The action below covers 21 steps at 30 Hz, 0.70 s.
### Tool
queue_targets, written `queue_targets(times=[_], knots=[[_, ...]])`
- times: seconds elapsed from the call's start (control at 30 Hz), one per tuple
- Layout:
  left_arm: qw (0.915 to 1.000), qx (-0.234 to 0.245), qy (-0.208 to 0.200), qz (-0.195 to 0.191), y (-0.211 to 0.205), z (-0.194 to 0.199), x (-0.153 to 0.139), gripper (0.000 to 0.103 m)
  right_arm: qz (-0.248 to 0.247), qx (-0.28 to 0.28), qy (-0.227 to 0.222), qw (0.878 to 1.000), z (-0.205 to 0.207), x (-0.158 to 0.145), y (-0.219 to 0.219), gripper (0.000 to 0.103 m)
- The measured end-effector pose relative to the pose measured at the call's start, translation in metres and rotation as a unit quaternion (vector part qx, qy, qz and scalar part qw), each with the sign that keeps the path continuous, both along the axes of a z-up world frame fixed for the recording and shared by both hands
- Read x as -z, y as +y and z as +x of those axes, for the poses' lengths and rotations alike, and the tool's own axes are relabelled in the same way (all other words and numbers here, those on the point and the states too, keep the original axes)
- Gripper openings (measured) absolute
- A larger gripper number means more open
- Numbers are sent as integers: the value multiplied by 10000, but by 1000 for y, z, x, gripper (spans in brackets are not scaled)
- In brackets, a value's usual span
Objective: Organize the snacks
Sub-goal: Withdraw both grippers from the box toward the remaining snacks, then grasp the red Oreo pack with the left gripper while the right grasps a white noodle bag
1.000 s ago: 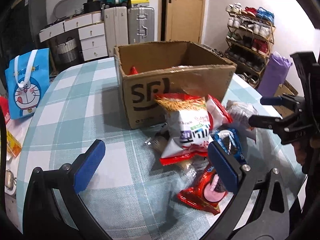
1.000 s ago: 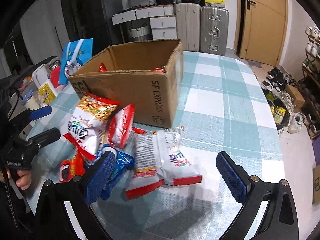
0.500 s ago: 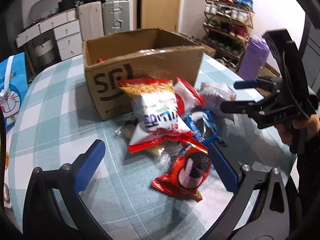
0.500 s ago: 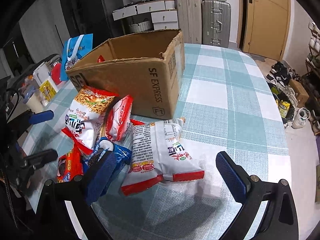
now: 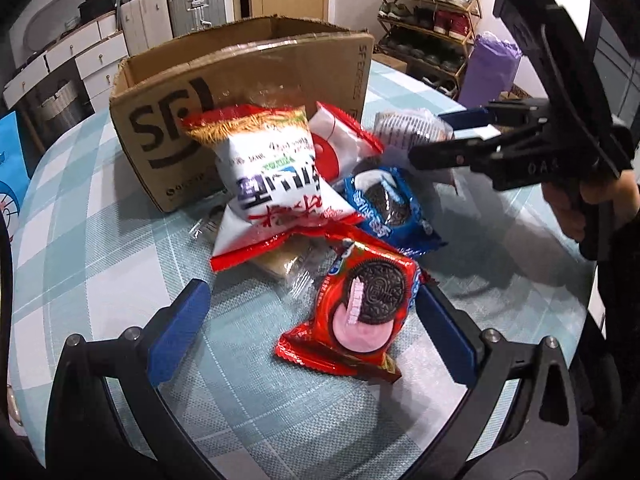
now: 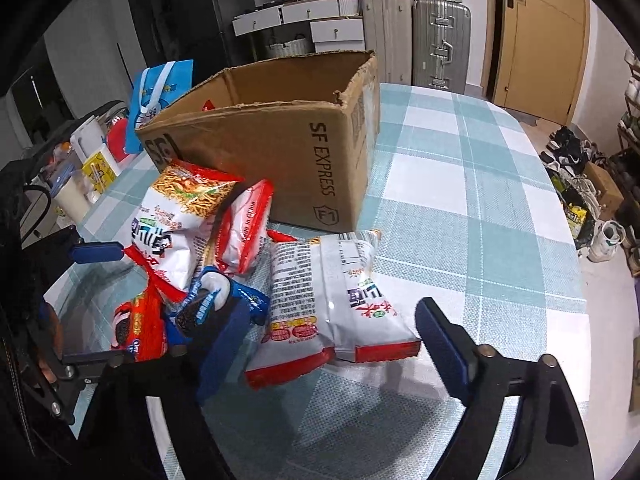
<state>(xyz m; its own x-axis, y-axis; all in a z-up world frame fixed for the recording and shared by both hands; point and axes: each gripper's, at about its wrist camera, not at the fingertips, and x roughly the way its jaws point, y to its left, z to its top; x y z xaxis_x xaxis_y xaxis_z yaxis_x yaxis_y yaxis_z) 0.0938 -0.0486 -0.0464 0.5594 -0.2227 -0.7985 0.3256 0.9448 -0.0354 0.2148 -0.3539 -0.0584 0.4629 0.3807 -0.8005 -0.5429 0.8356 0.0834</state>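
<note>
Snack packs lie heaped on the checked table in front of an open cardboard box (image 5: 248,80) (image 6: 280,140). My left gripper (image 5: 316,336) (image 6: 96,304) is open and hangs low over a red Oreo pack (image 5: 360,312) (image 6: 140,324), which lies between its fingers untouched. Behind it are a blue Oreo pack (image 5: 388,204) (image 6: 216,304), a noodle snack bag (image 5: 272,172) (image 6: 176,216) and a small red-white bag (image 5: 340,148) (image 6: 244,232). My right gripper (image 6: 332,348) (image 5: 444,136) straddles a white bag (image 6: 332,296) (image 5: 408,128); its jaws are closing, pads near the bag's edges.
A blue cartoon bag (image 6: 160,92) (image 5: 12,168) and small containers (image 6: 96,168) stand at the table's far side beyond the box. Suitcases (image 6: 440,40), white drawers (image 5: 100,56), a shoe rack (image 5: 432,12) and a purple bag (image 5: 492,68) surround the table. The table edge runs close on the right (image 6: 576,320).
My left gripper has dropped toward the pile and rolled; the red Oreo pack now lies between its fingers. The right gripper's fingers have narrowed around the white bag.
</note>
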Motion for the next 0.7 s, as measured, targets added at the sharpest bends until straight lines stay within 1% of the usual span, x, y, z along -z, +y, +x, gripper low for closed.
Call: queue_targets(times=[0.1, 0.2, 0.27, 0.43, 0.53, 0.6, 0.63, 0.7], knots=[[10000, -2, 60, 30, -2, 0, 4, 102, 75, 13, 37, 10000, 2, 1, -1, 83], [10000, 34, 55, 33, -3, 0, 4, 102, 27, 91, 64, 9999, 5, 4, -2, 83], [9999, 84, 79, 53, -4, -1, 5, 102, 47, 160, 126, 9998, 8, 7, -3, 80], [9997, 189, 122, 5, -4, -2, 6, 97, 96, 146, 99, 9998, 8, 8, -2, 80], [9995, 272, 167, -13, -8, -5, 8, 90, 124, 132, 138, 9997, 9, 9, 0, 80], [9993, 332, 193, 11, -11, -6, 9, 79, 123, 131, 123, 9998, 10, 11, 1, 80], [9991, 374, 219, 18, -12, -6, 9, 77, 126, 139, 138, 9997, 10, 12, 1, 80], [9989, 417, 226, 51, -14, -7, 11, 68, 167, 154, 161, 9996, 12, 14, 0, 80]])
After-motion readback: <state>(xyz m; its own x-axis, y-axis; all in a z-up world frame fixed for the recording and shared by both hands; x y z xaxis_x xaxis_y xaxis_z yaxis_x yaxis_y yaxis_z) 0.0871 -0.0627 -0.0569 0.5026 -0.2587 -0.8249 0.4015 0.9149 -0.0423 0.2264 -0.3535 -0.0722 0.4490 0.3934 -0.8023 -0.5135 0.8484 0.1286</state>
